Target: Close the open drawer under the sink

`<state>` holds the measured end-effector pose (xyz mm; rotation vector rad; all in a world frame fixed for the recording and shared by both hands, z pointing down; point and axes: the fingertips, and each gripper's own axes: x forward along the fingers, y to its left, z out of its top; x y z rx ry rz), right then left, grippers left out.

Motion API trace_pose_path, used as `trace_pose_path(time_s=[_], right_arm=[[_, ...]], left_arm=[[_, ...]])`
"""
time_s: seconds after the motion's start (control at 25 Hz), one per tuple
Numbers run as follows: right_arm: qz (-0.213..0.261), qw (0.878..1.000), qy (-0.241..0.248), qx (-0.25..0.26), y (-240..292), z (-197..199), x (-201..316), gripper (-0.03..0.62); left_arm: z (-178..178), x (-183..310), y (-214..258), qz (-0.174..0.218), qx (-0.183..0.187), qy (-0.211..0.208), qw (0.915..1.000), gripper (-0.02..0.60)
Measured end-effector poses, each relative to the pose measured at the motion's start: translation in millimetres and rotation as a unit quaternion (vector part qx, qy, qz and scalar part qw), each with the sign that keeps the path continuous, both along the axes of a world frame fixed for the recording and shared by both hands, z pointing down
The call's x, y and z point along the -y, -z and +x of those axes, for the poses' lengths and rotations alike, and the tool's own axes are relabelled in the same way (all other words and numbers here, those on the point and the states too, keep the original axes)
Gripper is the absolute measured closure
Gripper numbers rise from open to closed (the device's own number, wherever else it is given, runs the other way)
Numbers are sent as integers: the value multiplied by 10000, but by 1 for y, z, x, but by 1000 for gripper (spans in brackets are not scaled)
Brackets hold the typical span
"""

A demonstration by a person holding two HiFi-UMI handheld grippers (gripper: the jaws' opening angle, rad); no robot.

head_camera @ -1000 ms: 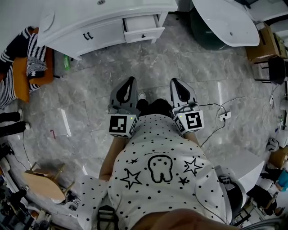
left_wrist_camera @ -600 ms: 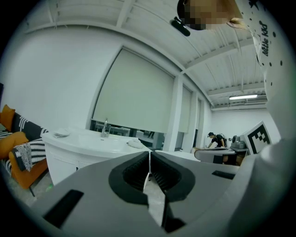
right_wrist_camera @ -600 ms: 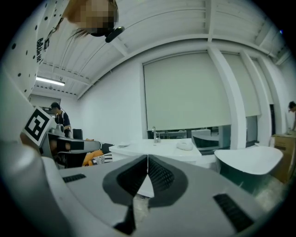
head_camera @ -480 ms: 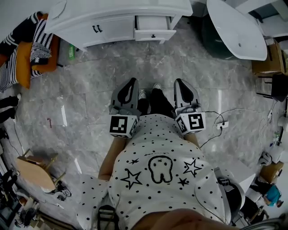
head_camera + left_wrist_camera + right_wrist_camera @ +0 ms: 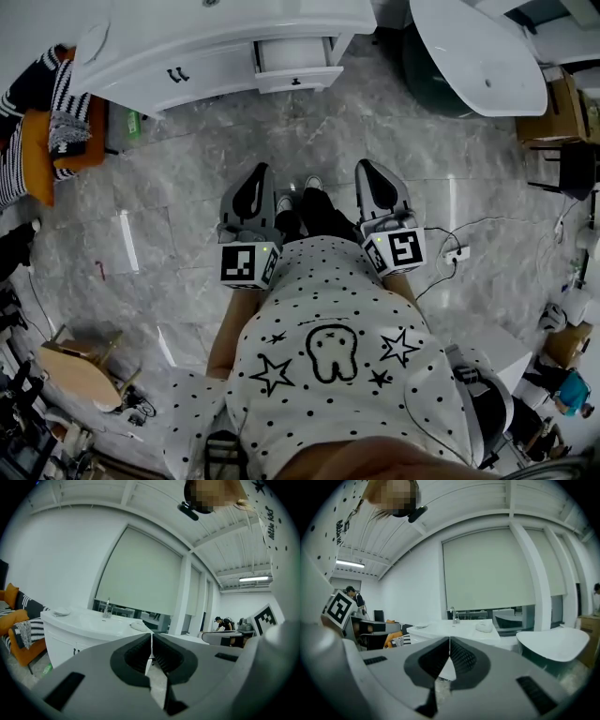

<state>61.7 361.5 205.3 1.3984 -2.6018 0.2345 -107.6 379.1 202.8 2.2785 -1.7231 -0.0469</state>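
Head view: the open drawer (image 5: 298,67) juts from the sink cabinet (image 5: 187,66), well ahead of your left gripper (image 5: 257,171) and right gripper (image 5: 365,167), both clenched empty, neither clearly nearer.

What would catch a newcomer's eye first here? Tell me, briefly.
First, the white vanity at the top of the head view, with one drawer standing open under the sink. Nearer the camera, the left gripper and right gripper point toward it above the grey marble floor, jaws together and empty. A white bathtub stands at the upper right.
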Motion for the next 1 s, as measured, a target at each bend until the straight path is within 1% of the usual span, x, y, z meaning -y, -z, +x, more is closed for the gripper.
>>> trace_pose_path(time_s=[0.16, 0.44, 0.68, 0.84, 1.0], right_arm=[[-23, 10000, -7, 5, -2, 15, 17, 579], [-31, 9999, 131, -2, -4, 24, 49, 579], [5, 9998, 192, -36, -9, 42, 76, 579], [-35, 9999, 160, -52, -12, 60, 85, 579], [-47, 9998, 157, -61, -16, 72, 91, 579]], left_arm=[[14, 20, 4, 25, -15, 69, 10000, 567], [28, 51, 2, -7, -69, 143, 9999, 568], [54, 79, 3, 92, -87, 69, 9999, 566], [76, 92, -2, 78, -111, -13, 9999, 567], [90, 100, -3, 92, -107, -74, 9999, 566]])
